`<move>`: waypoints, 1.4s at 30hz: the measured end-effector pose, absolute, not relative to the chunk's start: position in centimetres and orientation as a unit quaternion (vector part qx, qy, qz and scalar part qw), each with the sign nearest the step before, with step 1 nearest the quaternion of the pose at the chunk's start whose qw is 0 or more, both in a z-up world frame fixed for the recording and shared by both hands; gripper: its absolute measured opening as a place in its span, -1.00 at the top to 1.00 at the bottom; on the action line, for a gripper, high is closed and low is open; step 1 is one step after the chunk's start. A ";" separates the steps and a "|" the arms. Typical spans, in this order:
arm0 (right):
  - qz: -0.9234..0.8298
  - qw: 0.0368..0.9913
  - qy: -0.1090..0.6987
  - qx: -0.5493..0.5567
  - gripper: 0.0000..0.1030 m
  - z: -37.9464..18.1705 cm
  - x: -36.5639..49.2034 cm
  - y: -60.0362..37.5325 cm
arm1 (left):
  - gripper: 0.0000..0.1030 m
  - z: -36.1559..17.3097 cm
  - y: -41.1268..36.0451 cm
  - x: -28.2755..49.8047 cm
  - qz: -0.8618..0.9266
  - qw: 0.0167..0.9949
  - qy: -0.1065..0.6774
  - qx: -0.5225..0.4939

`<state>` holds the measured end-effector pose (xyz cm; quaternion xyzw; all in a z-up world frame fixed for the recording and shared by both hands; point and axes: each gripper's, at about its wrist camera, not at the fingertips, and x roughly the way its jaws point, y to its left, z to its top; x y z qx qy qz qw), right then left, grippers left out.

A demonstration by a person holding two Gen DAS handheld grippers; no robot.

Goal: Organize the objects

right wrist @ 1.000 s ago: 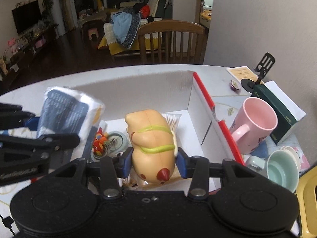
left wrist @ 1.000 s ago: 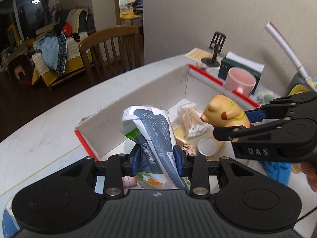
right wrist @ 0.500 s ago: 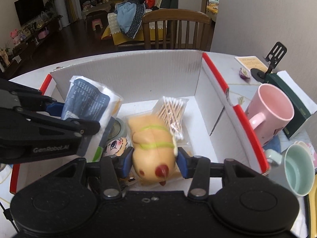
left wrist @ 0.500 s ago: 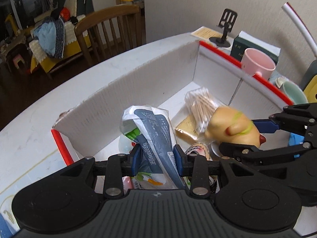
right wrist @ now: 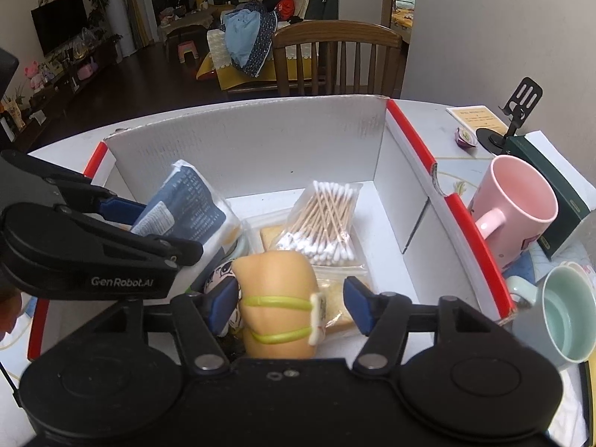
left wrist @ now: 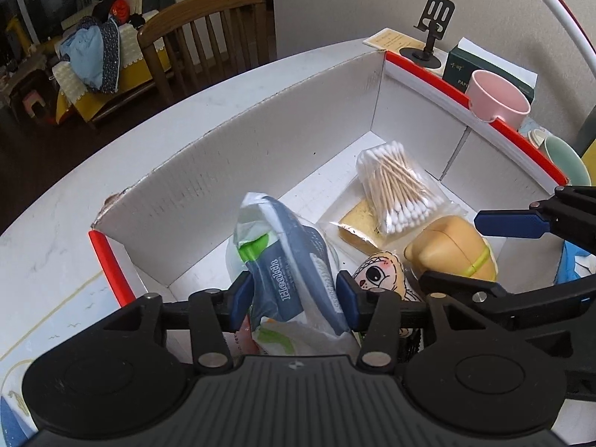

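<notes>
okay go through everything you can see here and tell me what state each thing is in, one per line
left gripper: shut on the tissue pack, over the box.
right gripper: open, jaws apart around the toy dog.
toy dog: resting in the box, released.
white box: open-topped, holding items.
cotton swab bag: sealed, lying in the box.
pink mug: upright, empty, outside the box.
green cup: upright, empty.

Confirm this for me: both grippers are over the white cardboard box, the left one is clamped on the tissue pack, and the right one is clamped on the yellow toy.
Not quite. The right gripper is open: in the right wrist view its pads stand apart from the yellow toy, with a clear gap on the right side. The rest holds: the left gripper is shut on the tissue pack, both over the white cardboard box.
</notes>
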<state>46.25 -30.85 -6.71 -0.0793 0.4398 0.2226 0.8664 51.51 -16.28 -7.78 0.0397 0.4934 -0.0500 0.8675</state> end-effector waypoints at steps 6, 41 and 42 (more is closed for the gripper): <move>0.224 0.871 0.432 -0.070 -0.32 -5.8 45.5 -31.7 | -0.25 -7.0 -15.7 50.8 -0.054 0.875 0.481 0.013; 0.255 0.918 0.304 0.014 -0.99 2.9 33.5 -33.1 | -0.39 1.7 -11.4 36.0 -0.069 0.936 0.342 -0.038; 0.256 0.918 0.302 0.013 -0.99 3.1 33.2 -33.0 | -0.44 1.8 -11.2 35.6 -0.073 0.937 0.339 -0.040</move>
